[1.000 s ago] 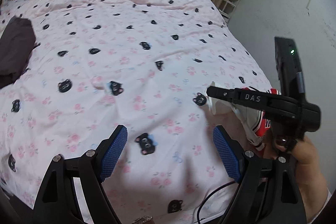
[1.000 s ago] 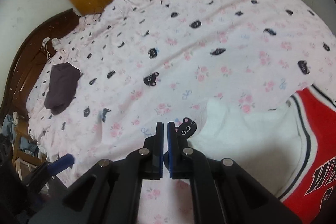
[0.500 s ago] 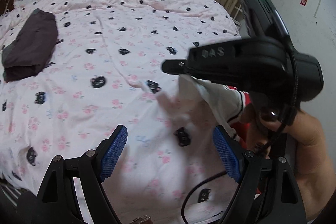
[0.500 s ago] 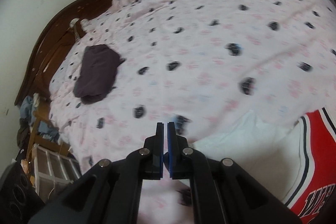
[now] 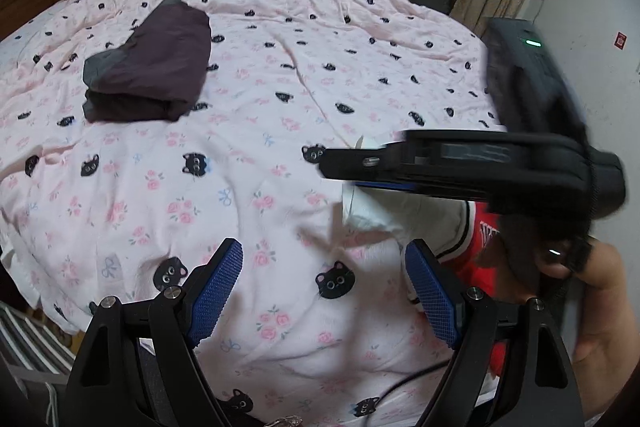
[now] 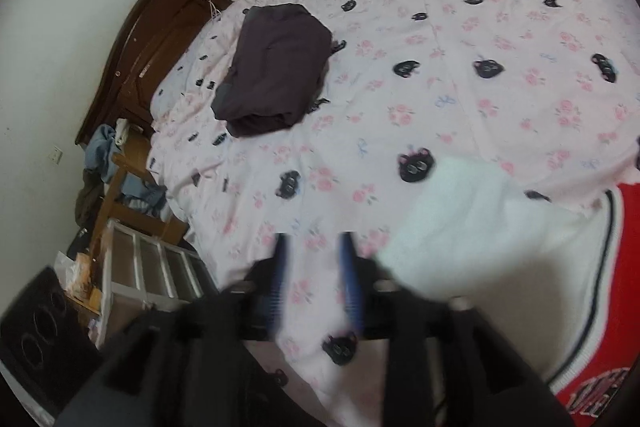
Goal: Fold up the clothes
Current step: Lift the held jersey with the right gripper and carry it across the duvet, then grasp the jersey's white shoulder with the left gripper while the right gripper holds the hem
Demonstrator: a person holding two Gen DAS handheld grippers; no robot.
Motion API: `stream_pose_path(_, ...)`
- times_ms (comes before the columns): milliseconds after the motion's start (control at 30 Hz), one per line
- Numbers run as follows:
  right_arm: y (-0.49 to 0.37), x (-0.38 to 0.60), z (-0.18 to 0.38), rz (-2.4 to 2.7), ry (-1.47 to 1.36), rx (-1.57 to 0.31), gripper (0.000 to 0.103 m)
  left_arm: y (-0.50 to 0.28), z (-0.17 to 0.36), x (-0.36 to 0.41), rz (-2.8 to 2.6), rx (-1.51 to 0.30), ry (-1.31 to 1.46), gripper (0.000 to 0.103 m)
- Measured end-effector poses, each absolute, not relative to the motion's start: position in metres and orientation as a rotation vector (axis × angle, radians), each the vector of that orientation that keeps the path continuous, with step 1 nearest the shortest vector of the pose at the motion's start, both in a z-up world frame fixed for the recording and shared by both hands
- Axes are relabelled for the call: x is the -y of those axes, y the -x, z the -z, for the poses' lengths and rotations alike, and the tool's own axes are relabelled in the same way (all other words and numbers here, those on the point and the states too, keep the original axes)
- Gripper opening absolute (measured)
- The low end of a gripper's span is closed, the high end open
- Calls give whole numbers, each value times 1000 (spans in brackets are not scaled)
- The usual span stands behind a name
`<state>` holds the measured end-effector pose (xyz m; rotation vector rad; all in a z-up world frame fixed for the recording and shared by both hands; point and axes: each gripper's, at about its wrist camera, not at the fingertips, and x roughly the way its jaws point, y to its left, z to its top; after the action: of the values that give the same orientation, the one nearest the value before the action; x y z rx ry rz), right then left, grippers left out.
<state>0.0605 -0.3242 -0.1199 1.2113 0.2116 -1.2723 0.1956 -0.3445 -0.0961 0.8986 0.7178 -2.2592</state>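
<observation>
Left wrist view: the left gripper (image 5: 324, 291) hangs over the pink cat-print bedspread (image 5: 280, 99) at the bottom of the frame, its jaws spread wide with only bedding between the blue pads, so it looks ready for a corner rather than carrying one. The right gripper (image 5: 340, 163) crosses the middle right of the frame just above the white sleeve of the red and white jersey (image 5: 476, 243), which lies on the bed at the lower right edge. That jersey seems to be the garment now being folded.

In the right wrist view the right gripper (image 6: 316, 279) is blurred, its jaws opening, with bedspread and no cloth between them; the jersey's white sleeve (image 6: 460, 227) sits just beside it in the lower right. This reads as a corner let go after being carried across for a fold.

A dark folded garment (image 5: 156, 67) lies well apart in the upper left, probably set aside as finished.

Most of the jersey is cut off by the frame edges and hidden behind the right gripper and the person's hand (image 5: 592, 315). Whether the sleeve has landed flat I cannot tell through the blur.
</observation>
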Motion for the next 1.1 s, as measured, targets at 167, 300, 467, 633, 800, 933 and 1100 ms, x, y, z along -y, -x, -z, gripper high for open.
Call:
stream_pose_path(167, -34, 270, 106, 1394, -1116, -244, 67, -180, 102, 340, 2277, -712, -926, 80)
stream_pose_path(300, 0, 223, 97, 1535, -1040, -313, 67, -161, 102, 338, 2298, -682, -944, 80)
stream_pose_path(467, 47, 175, 98, 1689, -1030, -400, 67, -133, 105, 361, 2280, -647, -958, 80)
stream_pose_path(633, 81, 128, 103, 1772, -1069, -353, 67, -107, 130, 394, 2279, -785, -1075, 80)
stream_pose_path(800, 102, 99, 109, 1824, -1103, -310, 67, -101, 138, 389, 2376, -928, -1088, 80)
stream_pose_path(933, 109, 88, 115, 1837, -1122, -300, 67, -100, 130, 371, 2419, -898, -1061, 72)
stream_pose_path(1100, 96, 85, 117, 1801, -1115, -300, 67, -103, 122, 356, 2413, -809, -1048, 48)
